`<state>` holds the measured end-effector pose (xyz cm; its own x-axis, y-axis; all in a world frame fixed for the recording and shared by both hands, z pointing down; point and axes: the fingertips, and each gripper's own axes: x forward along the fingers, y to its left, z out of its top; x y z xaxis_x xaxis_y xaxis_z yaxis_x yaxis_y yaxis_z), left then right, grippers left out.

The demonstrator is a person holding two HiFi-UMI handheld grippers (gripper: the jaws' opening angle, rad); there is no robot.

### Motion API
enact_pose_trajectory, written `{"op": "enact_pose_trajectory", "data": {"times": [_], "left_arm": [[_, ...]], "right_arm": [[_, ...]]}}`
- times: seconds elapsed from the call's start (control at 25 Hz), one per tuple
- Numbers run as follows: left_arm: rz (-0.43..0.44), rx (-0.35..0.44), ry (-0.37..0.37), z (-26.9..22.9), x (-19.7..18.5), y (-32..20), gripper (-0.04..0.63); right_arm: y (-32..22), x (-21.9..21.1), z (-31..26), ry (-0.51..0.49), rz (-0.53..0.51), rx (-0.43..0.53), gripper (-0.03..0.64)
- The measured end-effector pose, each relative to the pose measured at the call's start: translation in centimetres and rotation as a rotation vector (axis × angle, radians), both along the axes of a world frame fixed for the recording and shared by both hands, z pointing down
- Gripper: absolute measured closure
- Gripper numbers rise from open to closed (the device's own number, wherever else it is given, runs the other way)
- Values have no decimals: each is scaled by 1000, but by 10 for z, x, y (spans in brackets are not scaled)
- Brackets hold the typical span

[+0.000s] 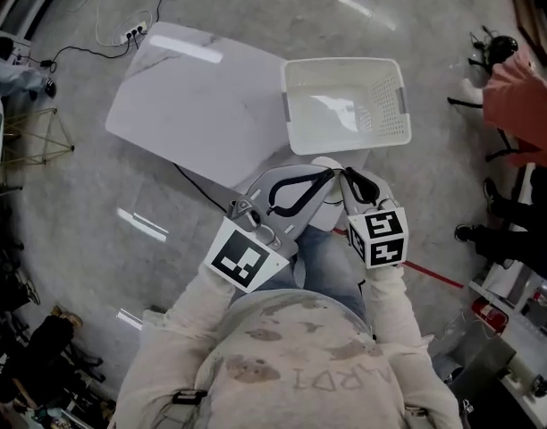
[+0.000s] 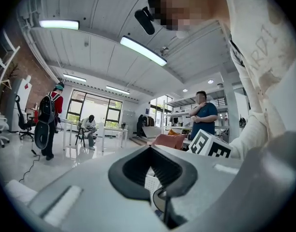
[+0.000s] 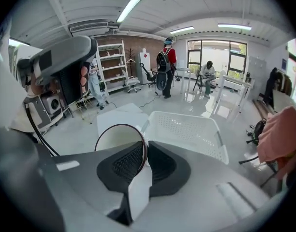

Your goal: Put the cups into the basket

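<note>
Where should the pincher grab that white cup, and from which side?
Grip the cup by its thin rim wall. Come from the open mouth side, with one jaw inside and one outside. The wall is thin enough to fit between the pads, while the round body looks wide for the jaws. The right gripper holds it just so.

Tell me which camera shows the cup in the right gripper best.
The right gripper view: the cup sits close up, its rim pinched between the right gripper's jaws. The head view shows only a white sliver of it past the gripper tips. The left gripper view shows nothing clear of it.
</note>
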<state>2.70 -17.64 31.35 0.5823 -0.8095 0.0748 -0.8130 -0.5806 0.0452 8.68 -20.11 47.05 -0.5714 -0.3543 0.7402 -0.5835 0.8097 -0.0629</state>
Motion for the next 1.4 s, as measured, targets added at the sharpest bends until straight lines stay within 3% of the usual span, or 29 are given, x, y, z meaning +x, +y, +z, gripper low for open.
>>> {"op": "enact_pose_trajectory", "data": {"times": [0.28, 0.84, 1.12, 1.4], "left_arm": [[-4, 11, 8, -10, -17, -6, 594], [-224, 3, 20, -15, -23, -65, 594], [-340, -44, 55, 2, -22, -113, 594], [-369, -73, 39, 49, -19, -153, 594]], "right_arm": [[-10, -11, -20, -42, 29, 10, 558], [-109, -32, -10, -41, -161, 9, 557], [-171, -43, 40, 8, -248, -55, 557], [-204, -51, 136, 91, -312, -125, 555]]}}
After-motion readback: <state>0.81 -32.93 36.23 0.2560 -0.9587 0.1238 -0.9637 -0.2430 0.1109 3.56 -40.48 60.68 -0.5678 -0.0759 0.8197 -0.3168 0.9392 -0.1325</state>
